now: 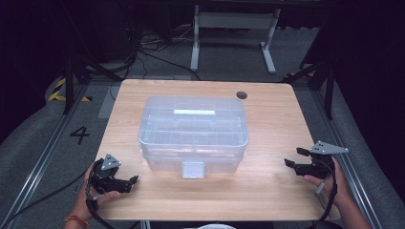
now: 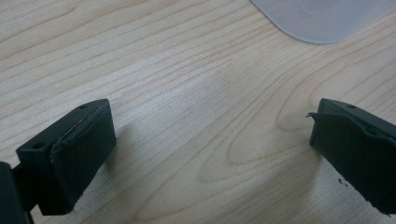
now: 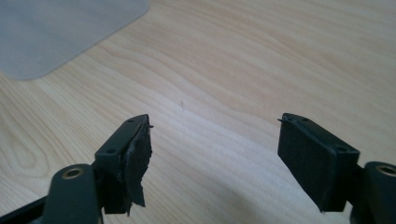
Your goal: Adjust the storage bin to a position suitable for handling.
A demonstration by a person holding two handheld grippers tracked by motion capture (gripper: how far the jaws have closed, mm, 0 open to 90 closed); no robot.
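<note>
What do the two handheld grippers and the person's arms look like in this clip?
Both the left gripper and the right gripper are black, with blocky rectangular pads, a grey three-cornered plate on top and a trailing black cable. The right one's pad lining looks frayed. The forearms are bare; a beaded bracelet circles the left wrist.

This looks like a lab or recording studio: a lone wooden table (image 1: 267, 191) stands on grey carpet (image 1: 33, 143), black drapes all around, loose cables (image 1: 143, 52) beyond it, hazard tape (image 1: 59, 90) and a floor number "4" (image 1: 79, 134) (a marked station) at its left.
</note>
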